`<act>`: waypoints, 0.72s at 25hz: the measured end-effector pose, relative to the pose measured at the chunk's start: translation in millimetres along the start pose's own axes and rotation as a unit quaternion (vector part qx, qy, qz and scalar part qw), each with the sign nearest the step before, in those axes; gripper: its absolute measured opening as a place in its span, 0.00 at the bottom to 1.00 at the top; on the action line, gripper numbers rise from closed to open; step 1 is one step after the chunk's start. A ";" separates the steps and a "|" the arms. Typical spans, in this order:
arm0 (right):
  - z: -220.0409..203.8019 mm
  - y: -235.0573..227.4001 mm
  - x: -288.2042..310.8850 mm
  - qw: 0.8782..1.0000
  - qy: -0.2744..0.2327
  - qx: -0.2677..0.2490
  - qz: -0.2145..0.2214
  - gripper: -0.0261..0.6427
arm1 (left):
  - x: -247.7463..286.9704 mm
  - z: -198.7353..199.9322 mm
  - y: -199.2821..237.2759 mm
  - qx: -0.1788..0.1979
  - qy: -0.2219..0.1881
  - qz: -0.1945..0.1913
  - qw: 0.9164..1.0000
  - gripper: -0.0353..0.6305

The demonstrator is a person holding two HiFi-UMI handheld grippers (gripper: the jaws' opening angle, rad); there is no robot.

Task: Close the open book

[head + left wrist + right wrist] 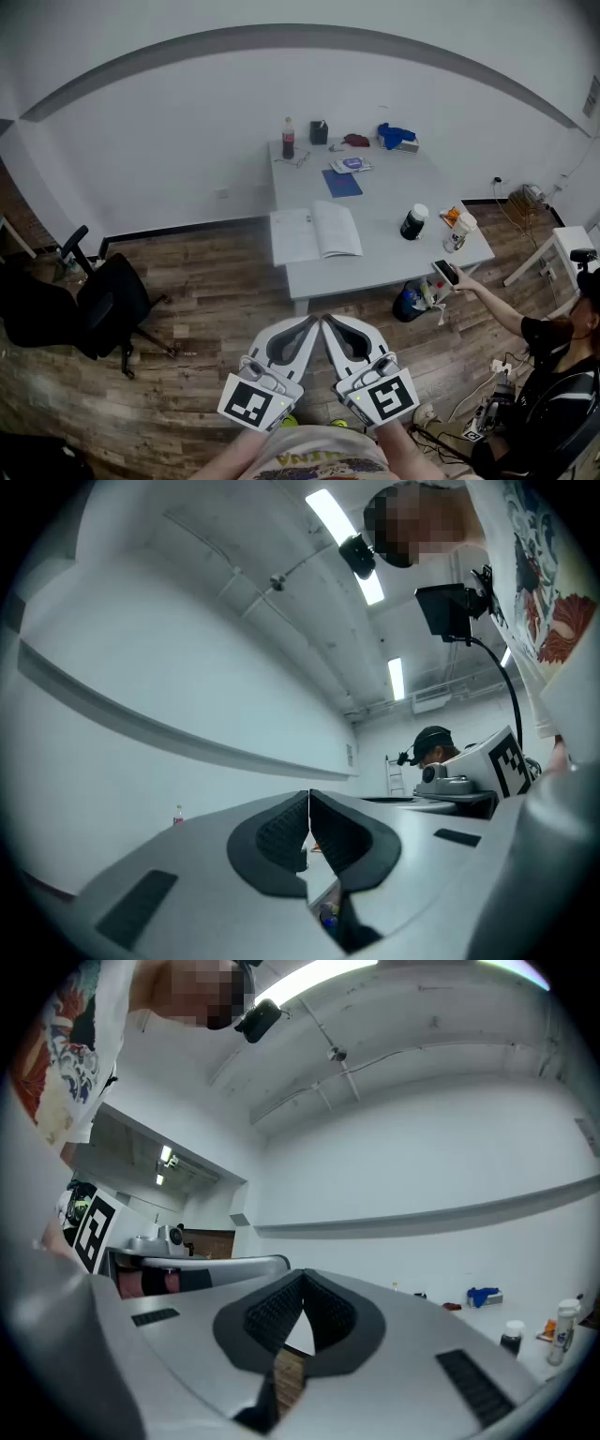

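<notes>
An open book (314, 232) with white pages lies flat near the front left corner of a grey table (375, 253) in the head view. Both grippers are held low and close to my body, well short of the table. My left gripper (312, 322) is shut with nothing between its jaws, and its tips almost touch those of my right gripper (326, 322), which is shut and empty too. In the left gripper view the left gripper (308, 795) has its pads pressed together. The right gripper (302, 1277) looks the same in its own view.
On the table stand a cola bottle (288, 138), a blue notebook (341, 183), a dark jar (413, 222), a white bottle (459, 231) and a blue cloth (396, 135). A person (548, 356) sits at the right with a phone (444, 272). A black office chair (103, 305) stands on the left.
</notes>
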State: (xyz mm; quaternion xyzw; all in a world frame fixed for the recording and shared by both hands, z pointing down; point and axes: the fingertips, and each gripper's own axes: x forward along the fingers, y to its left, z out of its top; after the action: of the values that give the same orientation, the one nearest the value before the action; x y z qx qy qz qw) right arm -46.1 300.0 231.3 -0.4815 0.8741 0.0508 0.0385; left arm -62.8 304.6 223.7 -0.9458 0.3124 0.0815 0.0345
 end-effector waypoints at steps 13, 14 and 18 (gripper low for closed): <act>-2.7 1.5 -7.9 1.000 -0.001 0.015 -0.003 0.07 | -2.4 1.4 -10.3 -0.008 -0.009 -0.001 1.000 0.07; -3.0 2.2 -8.2 1.000 0.002 0.012 -0.002 0.07 | -3.0 1.4 -10.5 -0.010 -0.008 0.000 1.000 0.07; -4.6 5.6 -8.4 1.000 0.007 0.005 0.002 0.07 | -6.9 -3.9 -9.8 -0.004 0.004 0.000 1.000 0.07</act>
State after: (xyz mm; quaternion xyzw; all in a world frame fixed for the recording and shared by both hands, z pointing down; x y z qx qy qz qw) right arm -46.4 309.5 237.1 -0.4797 0.8757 0.0431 0.0344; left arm -61.9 316.1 229.0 -0.9462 0.3124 0.0792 0.0291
